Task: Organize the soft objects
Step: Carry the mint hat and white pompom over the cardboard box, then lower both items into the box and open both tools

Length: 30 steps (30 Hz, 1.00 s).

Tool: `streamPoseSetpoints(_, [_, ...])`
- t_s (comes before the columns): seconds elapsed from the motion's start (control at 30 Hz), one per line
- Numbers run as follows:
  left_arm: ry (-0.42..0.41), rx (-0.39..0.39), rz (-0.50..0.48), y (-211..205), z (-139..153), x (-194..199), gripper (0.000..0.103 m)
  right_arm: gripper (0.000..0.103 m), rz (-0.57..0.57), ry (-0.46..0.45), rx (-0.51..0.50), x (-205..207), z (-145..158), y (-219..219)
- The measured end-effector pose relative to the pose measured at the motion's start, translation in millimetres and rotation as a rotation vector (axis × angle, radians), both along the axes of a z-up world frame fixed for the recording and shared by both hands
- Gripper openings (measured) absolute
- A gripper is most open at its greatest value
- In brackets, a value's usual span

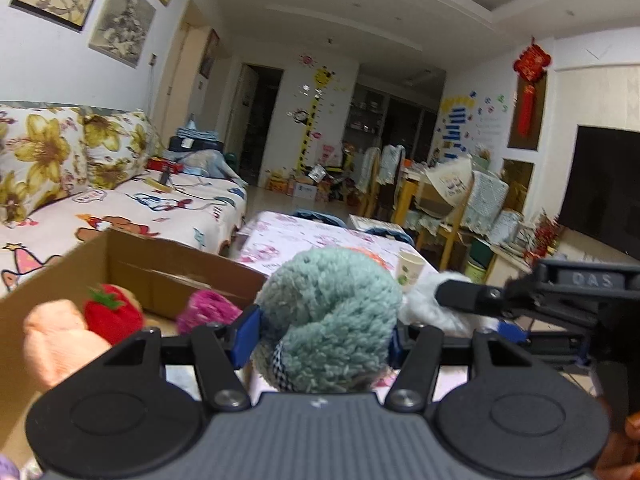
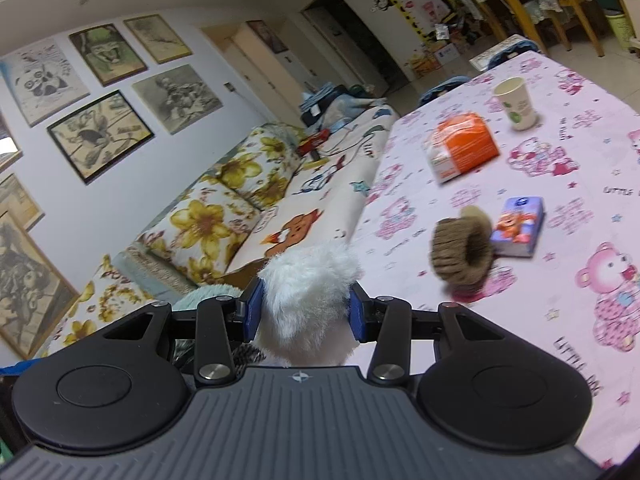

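My left gripper [image 1: 322,338] is shut on a fluffy teal plush [image 1: 332,316], held above the table beside a cardboard box [image 1: 168,264]. Inside the box lie a red strawberry plush [image 1: 110,314], a peach plush [image 1: 60,340] and a magenta plush [image 1: 208,310]. My right gripper [image 2: 306,314] is shut on a white furry plush [image 2: 308,300], lifted over the table edge. That white plush [image 1: 428,304] and the right gripper's fingers [image 1: 472,296] also show at the right of the left wrist view. A brown knitted piece [image 2: 462,252] lies on the table.
The table wears a pink cartoon cloth [image 2: 560,200]. On it stand a paper cup [image 2: 516,104], an orange pack [image 2: 460,146] and a small tissue packet [image 2: 518,232]. A floral sofa [image 1: 60,168] runs along the left; chairs and clutter fill the far room.
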<state>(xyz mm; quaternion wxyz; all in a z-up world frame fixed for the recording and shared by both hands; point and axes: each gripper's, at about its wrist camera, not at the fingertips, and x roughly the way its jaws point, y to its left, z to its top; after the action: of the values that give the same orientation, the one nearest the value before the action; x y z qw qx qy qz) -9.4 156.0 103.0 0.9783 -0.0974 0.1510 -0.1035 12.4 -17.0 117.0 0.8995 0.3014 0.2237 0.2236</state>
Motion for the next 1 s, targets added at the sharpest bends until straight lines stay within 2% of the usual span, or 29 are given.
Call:
streamPoseSetpoints(0.3, [-0.021,-0.055,0.152,45.2,8.2,-6.8,0.060,0.053,0.126,0.008,0.018,-1.7,0.3,27.5])
streamPoseSetpoints(0.63, [0.025,-0.140,0.344,86.6,3.1,-14.2,0.060,0.054,0.258,0.017,0.009,-5.6,3.6,57.8])
streamPoseSetpoints(0.77, [0.049,-0.142,0.400,95.5,1.1,-16.9,0.060,0.054,0.288,0.037,0.021,-6.3,3.2,59.6])
streamPoseSetpoints(1.0, [0.078,-0.132,0.443,103.3,-2.2,-16.6,0.061,0.054,0.334,0.063,0.009,-12.6,0.3,66.9])
